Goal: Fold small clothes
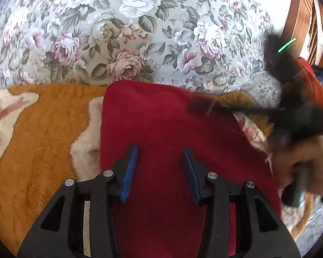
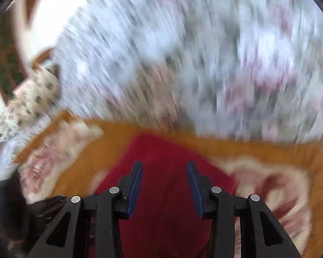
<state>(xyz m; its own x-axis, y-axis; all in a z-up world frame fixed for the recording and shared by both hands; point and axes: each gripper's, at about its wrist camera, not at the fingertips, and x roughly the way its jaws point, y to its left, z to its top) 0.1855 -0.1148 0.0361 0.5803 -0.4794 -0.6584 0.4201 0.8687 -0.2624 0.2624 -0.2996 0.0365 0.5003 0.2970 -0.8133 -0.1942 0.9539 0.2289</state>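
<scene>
A small dark red garment [image 1: 161,129] lies flat on an orange and cream blanket [image 1: 36,133]. My left gripper [image 1: 160,152] is open and empty, its blue pads hovering over the garment's near part. My right gripper [image 2: 164,167] is open and empty, also over the red garment [image 2: 161,167]. The right wrist view is heavily motion-blurred. In the left wrist view the right gripper and the hand holding it [image 1: 301,129] appear as a dark blur at the garment's right edge.
The blanket [image 2: 118,142] lies on a bed with a floral cover [image 1: 140,32]. A wooden chair or headboard [image 1: 301,21] stands at the far right. A spotted cream cloth [image 2: 30,99] lies at the left in the right wrist view.
</scene>
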